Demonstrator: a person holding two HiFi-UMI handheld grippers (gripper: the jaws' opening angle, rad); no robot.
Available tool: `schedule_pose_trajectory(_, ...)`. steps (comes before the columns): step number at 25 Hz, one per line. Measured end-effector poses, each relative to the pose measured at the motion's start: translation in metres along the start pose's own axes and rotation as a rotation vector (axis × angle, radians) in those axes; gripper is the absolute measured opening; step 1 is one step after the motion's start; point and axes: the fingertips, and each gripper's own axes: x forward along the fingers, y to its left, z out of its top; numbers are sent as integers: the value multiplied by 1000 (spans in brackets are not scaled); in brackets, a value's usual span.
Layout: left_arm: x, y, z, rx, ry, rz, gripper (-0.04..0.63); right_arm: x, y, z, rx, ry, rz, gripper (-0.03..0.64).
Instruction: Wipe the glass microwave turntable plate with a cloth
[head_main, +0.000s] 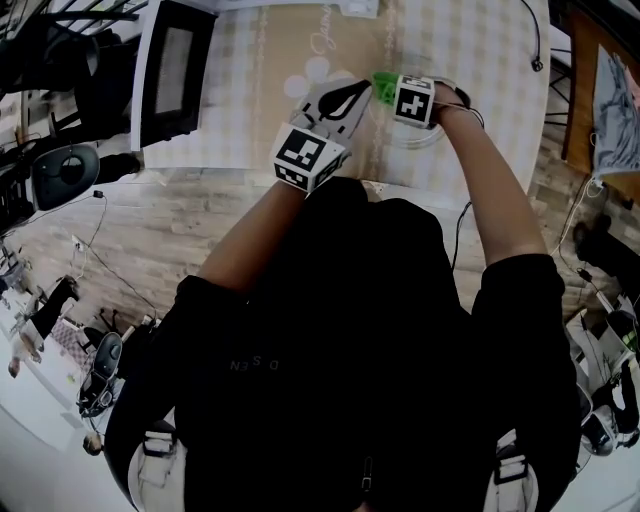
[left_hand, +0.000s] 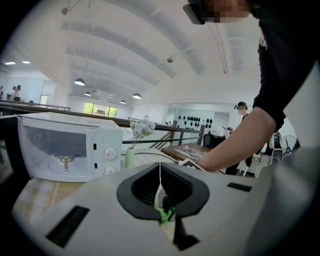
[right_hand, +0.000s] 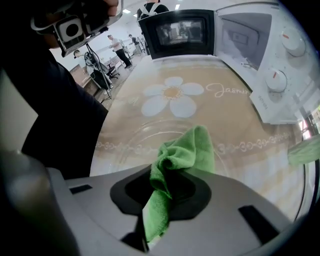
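The glass turntable plate (right_hand: 118, 142) is off the flower-printed tablecloth (right_hand: 172, 95), raised in front of me. In the left gripper view a thin pale glass edge runs between the pads of my left gripper (left_hand: 160, 186), which is shut on the plate's rim. My right gripper (right_hand: 167, 187) is shut on a crumpled green cloth (right_hand: 186, 152), and the cloth's free end rests on the plate's face. In the head view both grippers, left (head_main: 360, 93) and right (head_main: 394, 94), meet over the table with the cloth (head_main: 384, 85) between them. Only arcs of the plate (head_main: 424, 143) show under my right wrist.
A white microwave (left_hand: 65, 147) stands on the table with its door (head_main: 176, 70) swung open and its bare roller ring (left_hand: 65, 161) showing inside. A green vase of flowers (left_hand: 131, 156) stands beside it. A cable (head_main: 538, 45) trails at the table's far right.
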Motion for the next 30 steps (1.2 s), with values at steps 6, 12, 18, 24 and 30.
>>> schedule_pose_trajectory(6, 0, -15, -2, 4, -12, -12, 21, 8, 39, 1, -5, -18, 23, 72)
schedule_pose_trajectory(12, -4, -32, -6, 13, -13, -16, 21, 17, 88, 0, 11, -49, 69, 72)
schedule_pose_trajectory(18, -8, -52, -7, 28, -9, -15, 21, 25, 143, 0, -3, -72, 154, 72)
schedule_pose_trajectory(24, -12, -70, -9, 55, 13, -21, 21, 29, 192, -12, 8, -94, 230, 74)
schedule_pose_trajectory(30, -5, -77, 0, 84, -9, -33, 21, -18, 156, -14, 62, -231, 115, 75)
